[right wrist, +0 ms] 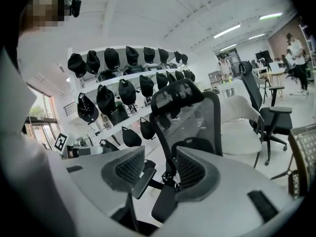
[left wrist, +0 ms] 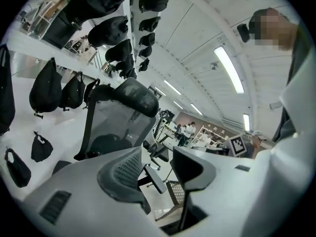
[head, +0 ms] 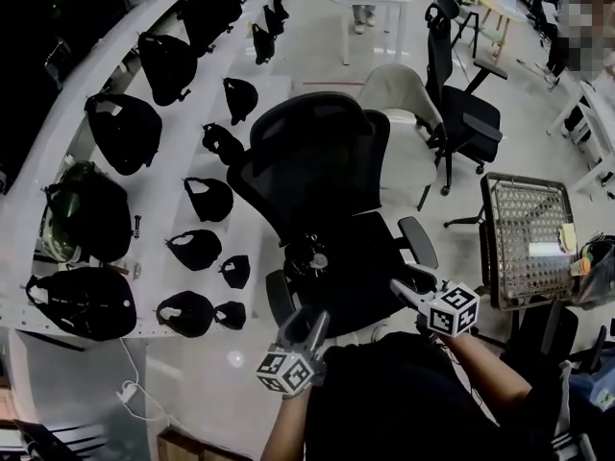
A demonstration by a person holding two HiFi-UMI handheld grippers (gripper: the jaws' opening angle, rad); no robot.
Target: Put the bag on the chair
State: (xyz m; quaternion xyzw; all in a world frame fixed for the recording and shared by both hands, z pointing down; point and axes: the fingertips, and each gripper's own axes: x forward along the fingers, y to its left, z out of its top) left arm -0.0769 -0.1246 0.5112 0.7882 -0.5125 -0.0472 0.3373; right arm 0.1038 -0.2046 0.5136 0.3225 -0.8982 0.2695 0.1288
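While bag (head: 309, 255) rests on chair (head: 317, 161), left gripper (head: 306, 325), right gripper (head: 408, 284) gape empty

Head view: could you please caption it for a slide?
Left gripper and right gripper, both open, near the bag on the chair.

White shelves (head: 161, 205), pale floor (head: 312, 56), ceiling lights (left wrist: 229, 69)

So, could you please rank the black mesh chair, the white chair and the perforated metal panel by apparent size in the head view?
1. black mesh chair, clearly largest.
2. perforated metal panel and white chair: near alike; the white chair stands farther off and partly hidden, so unranked.
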